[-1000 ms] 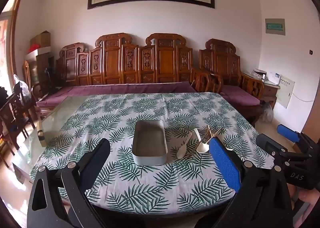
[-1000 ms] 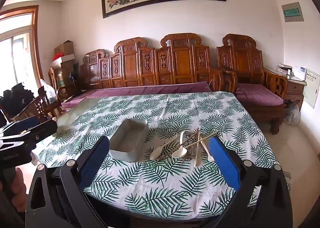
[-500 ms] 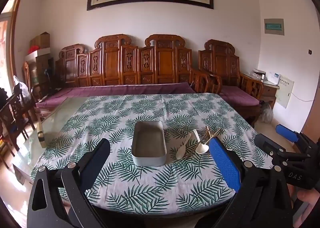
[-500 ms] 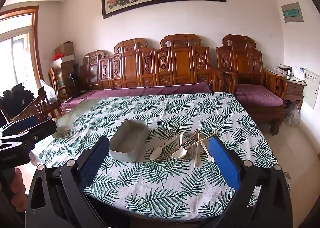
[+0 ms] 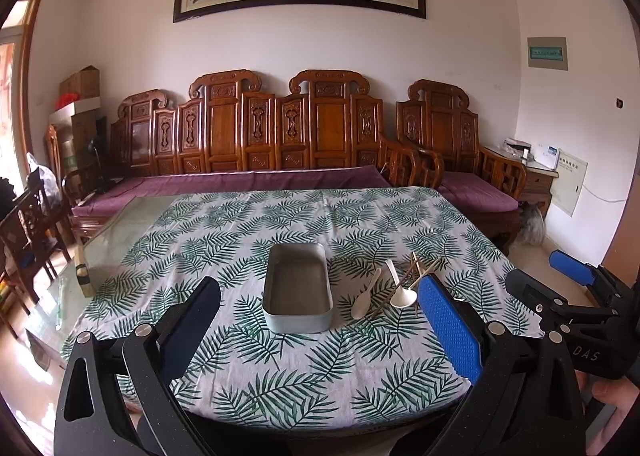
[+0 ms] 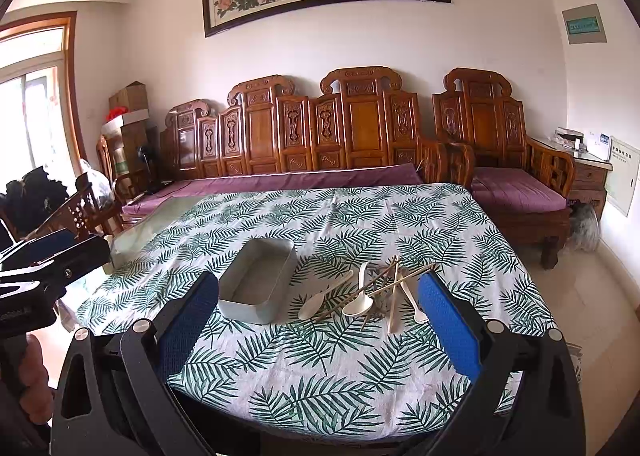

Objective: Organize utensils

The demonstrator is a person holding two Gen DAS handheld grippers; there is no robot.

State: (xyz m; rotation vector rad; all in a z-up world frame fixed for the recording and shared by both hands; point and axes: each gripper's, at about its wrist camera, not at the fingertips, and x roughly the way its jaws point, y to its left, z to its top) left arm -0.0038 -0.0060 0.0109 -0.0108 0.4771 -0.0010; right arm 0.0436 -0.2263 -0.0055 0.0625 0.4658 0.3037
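While spoons (image 6: 356, 306) lie beside, tray (image 6: 256, 280) holds nothing.

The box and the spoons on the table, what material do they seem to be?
The box looks like metal with a dull grey matte finish and thin walls, though plastic is possible. The spoons look like cream plastic, smooth with a slight sheen.

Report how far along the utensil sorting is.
Done: nothing yet; the tray looks empty. In hand: nothing; the left gripper and right gripper are both open, short of the table. Left: the whole pile beside the tray, spoons and chopsticks, lies loose and crossed on the cloth.
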